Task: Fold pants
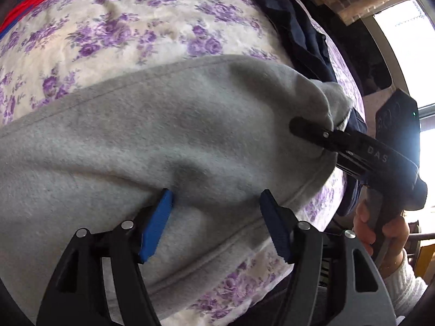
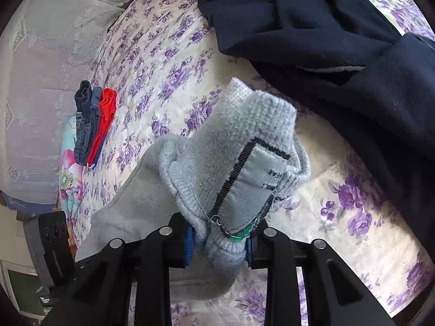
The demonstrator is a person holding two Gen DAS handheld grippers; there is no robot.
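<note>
My right gripper (image 2: 218,244) clamps the grey pants (image 1: 152,141) waistband at frame centre, left gripper (image 1: 216,224) gaping above them; next I carry the fold over.

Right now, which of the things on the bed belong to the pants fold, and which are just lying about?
In the job:
- grey pants, waistband end with label lifted
- right gripper, shut on that waistband
- left gripper, open over the grey fabric

Lying about:
- dark navy garment
- stack of folded clothes, red and denim
- floral bedspread
</note>
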